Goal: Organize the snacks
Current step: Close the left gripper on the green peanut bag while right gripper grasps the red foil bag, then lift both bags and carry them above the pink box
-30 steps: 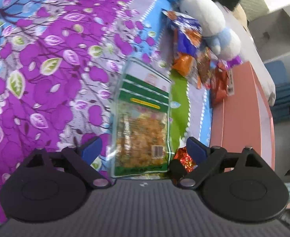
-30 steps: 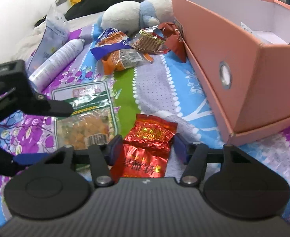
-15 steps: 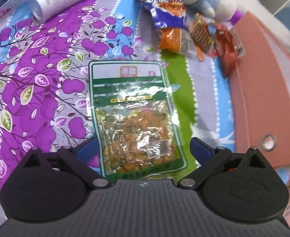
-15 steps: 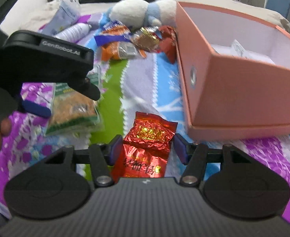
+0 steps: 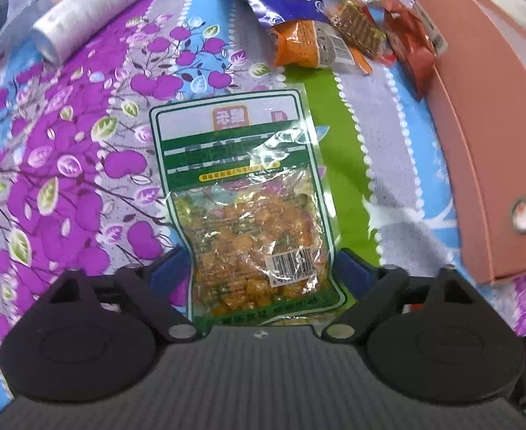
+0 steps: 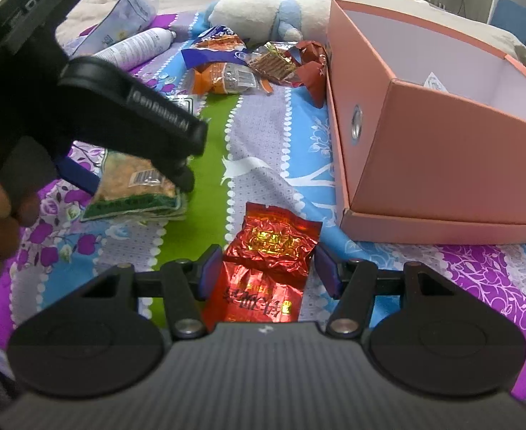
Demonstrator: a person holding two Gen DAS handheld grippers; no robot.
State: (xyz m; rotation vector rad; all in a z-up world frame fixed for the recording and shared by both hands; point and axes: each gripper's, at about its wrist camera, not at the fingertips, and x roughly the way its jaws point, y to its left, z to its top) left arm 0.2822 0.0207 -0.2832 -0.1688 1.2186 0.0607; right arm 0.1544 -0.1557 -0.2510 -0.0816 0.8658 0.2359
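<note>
Our left gripper (image 5: 261, 268) has just been closing, jaws astride the green packet (image 5: 252, 215) left of the box (image 6: 424, 136). Our right gripper (image 6: 268, 270) clasps the red packet (image 6: 266, 261) before the box.

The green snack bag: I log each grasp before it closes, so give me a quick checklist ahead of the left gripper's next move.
1. Green snack bag between the left gripper's pads: ok.
2. Jaws have just been closing; pads pressing on the bag: cannot tell.
3. Bag flat on the bedspread: ok.
4. Pink box open-topped, with room: ok.
5. Right gripper around the red foil packet: ok; gripped: cannot tell.
</note>
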